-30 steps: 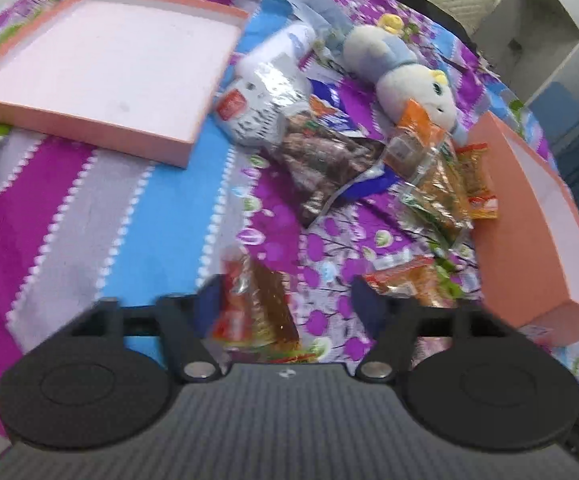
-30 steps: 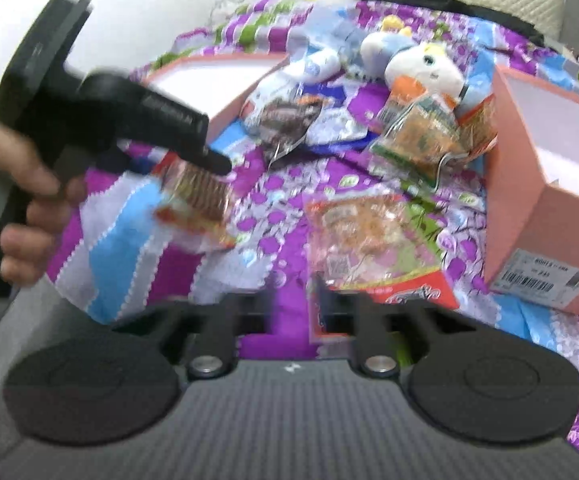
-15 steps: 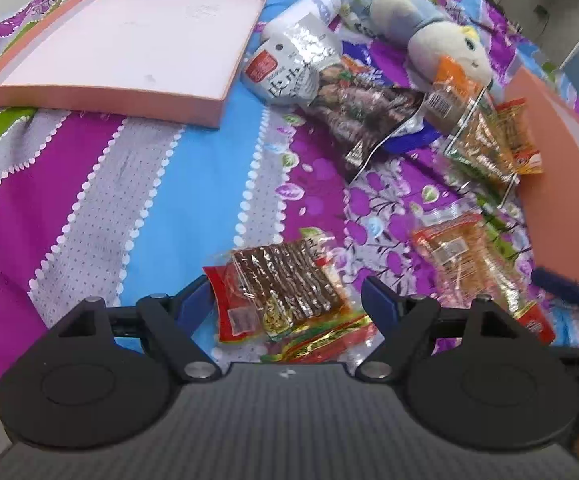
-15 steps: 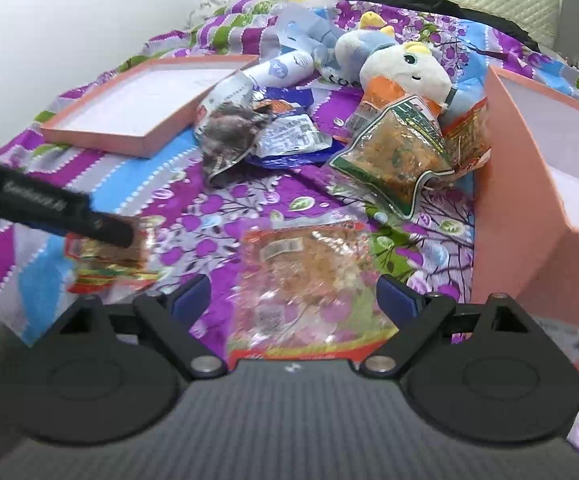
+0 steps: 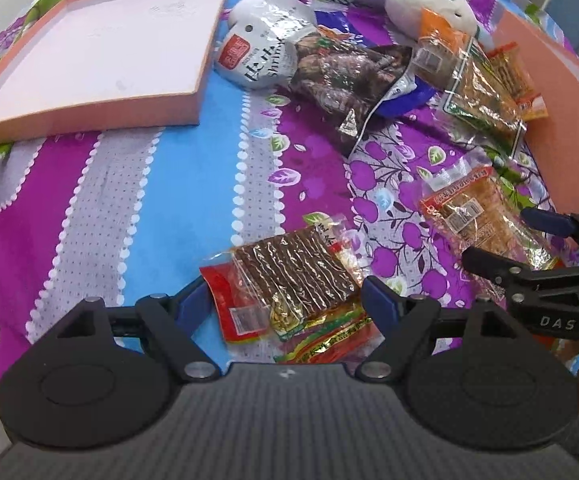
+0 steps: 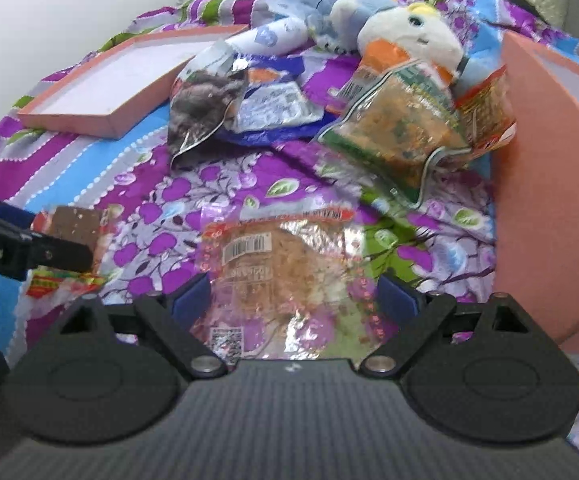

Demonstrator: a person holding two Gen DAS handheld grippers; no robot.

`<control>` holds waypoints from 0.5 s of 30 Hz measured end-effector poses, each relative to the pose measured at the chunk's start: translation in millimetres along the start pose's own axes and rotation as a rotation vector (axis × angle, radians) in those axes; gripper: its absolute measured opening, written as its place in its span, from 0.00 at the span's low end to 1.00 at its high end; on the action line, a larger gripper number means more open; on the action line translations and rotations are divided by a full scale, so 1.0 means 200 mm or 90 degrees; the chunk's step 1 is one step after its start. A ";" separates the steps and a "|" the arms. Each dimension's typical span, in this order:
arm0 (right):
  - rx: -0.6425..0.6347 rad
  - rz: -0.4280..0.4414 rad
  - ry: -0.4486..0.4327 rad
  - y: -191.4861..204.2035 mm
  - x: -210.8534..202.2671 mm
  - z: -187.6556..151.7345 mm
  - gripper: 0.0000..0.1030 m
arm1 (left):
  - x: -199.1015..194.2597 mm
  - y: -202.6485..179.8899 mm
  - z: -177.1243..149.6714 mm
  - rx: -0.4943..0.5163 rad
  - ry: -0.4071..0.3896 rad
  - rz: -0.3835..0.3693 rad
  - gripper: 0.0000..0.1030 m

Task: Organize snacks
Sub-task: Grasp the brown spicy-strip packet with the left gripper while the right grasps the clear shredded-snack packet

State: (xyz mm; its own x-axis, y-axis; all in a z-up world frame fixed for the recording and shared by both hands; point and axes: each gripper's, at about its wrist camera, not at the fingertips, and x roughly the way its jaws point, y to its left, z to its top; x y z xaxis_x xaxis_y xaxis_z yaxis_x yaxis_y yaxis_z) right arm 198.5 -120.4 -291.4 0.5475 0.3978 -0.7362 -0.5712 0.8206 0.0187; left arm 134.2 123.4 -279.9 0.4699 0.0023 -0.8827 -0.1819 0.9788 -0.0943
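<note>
1. Your left gripper [image 5: 283, 296] has its fingers spread, straddling the red-edged clear packet of brown ridged strips [image 5: 285, 280] at lower centre. The pads are not pressing it, and it lies flat on the purple-and-blue striped bedspread [image 5: 89, 200].
2. Your right gripper [image 6: 295, 294] is also spread wide around the clear crinkly pack of orange-brown snack [image 6: 277, 264], with no pinch.
3. Shallow pink cardboard tray [image 5: 89, 56], upper left: empty.
4. Tall pink box [image 6: 549, 184], right edge: no snacks visible inside.
5. The silver, dark and green bags by the white plush toy [image 6: 405, 36] are still loose. Judgement: sorting has barely started.
</note>
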 end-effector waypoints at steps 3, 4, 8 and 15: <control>-0.002 0.005 0.005 0.00 0.01 0.00 0.91 | 0.01 -0.01 0.00 0.016 0.001 0.002 0.81; -0.002 0.006 0.006 0.00 0.01 0.00 0.91 | 0.02 -0.02 0.00 0.024 0.001 0.004 0.81; -0.003 0.013 0.015 0.00 0.02 0.00 0.90 | 0.03 -0.04 0.00 0.040 -0.001 0.012 0.80; -0.049 0.018 0.022 0.05 0.01 0.02 0.71 | 0.02 -0.10 -0.01 0.066 -0.018 0.017 0.63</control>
State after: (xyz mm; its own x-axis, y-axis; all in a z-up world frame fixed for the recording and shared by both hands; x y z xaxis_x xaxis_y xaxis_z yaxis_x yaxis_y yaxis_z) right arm 196.2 -108.7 -290.6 0.5092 0.4051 -0.7594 -0.6329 0.7742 -0.0114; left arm 137.6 102.4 -283.2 0.4903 0.0329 -0.8709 -0.1050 0.9942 -0.0216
